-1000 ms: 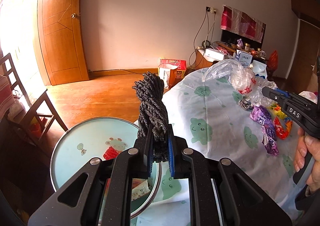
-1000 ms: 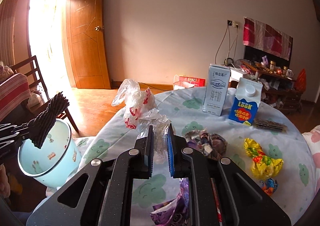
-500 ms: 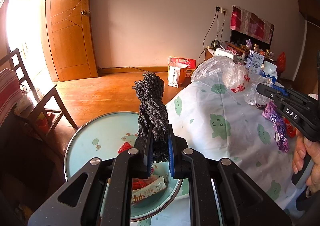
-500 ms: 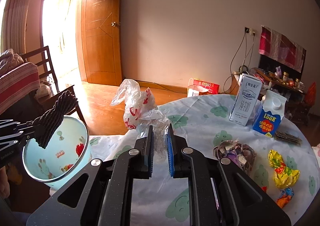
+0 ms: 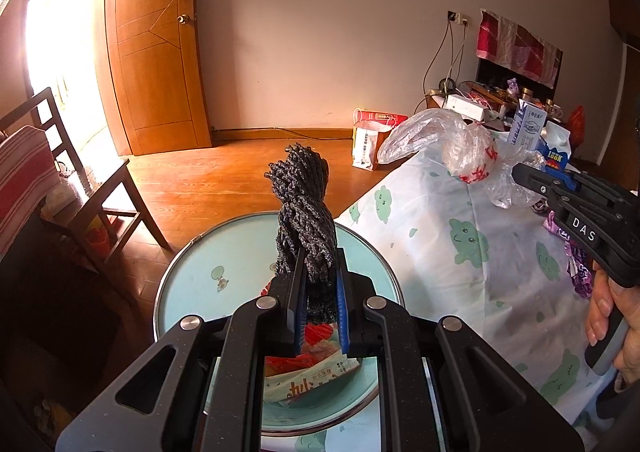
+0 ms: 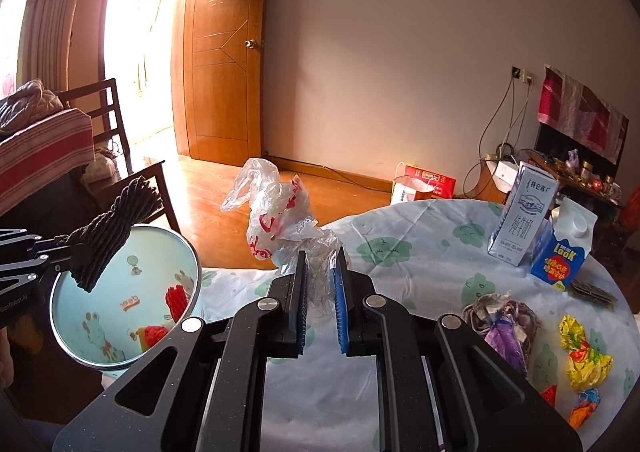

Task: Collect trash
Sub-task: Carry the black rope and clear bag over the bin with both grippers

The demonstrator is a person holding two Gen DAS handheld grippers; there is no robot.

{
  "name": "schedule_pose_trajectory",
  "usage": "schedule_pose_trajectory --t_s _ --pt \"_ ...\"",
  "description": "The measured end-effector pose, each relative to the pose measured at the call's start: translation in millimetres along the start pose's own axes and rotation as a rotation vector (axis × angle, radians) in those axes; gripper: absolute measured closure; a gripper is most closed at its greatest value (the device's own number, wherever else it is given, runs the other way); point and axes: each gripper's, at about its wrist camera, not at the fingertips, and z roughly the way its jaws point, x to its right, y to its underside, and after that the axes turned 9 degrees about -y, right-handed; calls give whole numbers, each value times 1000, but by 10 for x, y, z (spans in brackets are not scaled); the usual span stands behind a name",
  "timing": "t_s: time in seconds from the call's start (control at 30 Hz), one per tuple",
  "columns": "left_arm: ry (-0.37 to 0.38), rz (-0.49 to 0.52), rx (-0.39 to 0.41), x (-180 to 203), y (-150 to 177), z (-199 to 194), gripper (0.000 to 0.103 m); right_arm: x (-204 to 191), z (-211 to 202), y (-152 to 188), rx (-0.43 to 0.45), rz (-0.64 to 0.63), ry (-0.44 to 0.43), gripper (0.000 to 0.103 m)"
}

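Observation:
My left gripper is shut on a dark twisted rope bundle and holds it over the light blue bin, where red and white wrappers lie. From the right wrist view the same rope bundle hangs above the bin at the left. My right gripper is shut on a crumpled clear plastic bag with red print, lifted above the table edge. In the left wrist view that bag hangs from the right gripper at the right.
The round table with a green-cloud cloth carries a milk carton, a blue LOOK carton, and purple and yellow wrappers. A wooden chair stands left of the bin. A paper bag sits on the floor by the wall.
Both grippers have swung left toward the bin. The rope bundle now sits over the bin's middle, and the plastic bag has come nearer the table's left edge.

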Motion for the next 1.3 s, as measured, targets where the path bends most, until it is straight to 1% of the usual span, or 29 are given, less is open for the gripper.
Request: schedule_pose_trajectory --t_s 0.43,0.9,1.3 --pt "-28 -10 -15 -153 69 19 91 -278 133 -27 -6 -48 -38 90" --pt "-65 -49 -26 -435 112 34 91 -546 276 -59 -20 -106 -72 90" --pt "-80 -61 -46 -522 132 76 91 -653 346 -56 -27 -134 -88 90"
